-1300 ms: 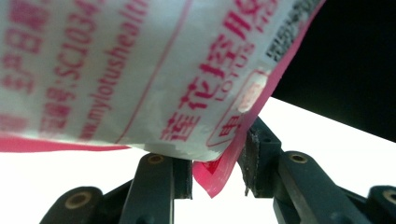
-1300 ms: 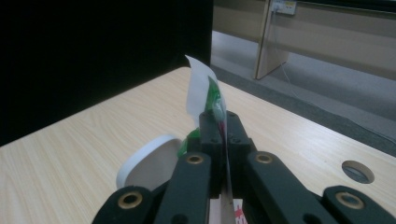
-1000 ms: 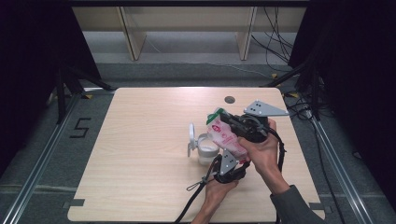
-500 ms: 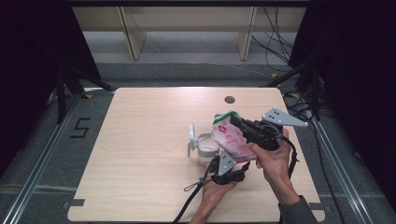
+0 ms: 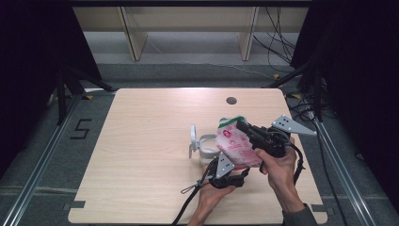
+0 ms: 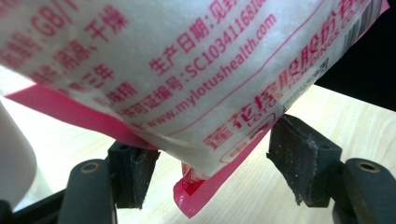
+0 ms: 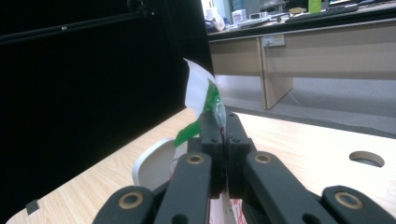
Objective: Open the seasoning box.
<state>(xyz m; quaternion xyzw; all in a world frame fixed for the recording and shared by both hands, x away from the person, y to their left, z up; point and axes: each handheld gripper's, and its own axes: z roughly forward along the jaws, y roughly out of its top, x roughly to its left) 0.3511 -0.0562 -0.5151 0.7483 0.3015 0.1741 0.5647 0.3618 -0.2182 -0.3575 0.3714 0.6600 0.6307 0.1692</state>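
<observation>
1. White jar [image 5: 205, 147] with its lid up sits mid-table [image 5: 141, 141], just left of the bag.
2. Left gripper [image 5: 225, 173] under the pink bag [image 5: 236, 146]: jaws have just been opening, bag's bottom corner loose between them.
3. Right gripper [image 5: 244, 128] pinches the bag's green-edged top, holding it tilted above the jar.

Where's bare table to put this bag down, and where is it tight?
The left half of the table, from the left edge to the white container, is bare, as is the far strip around the round hole. It is crowded near right, where the bag, right gripper and left gripper bunch beside the container.
</observation>
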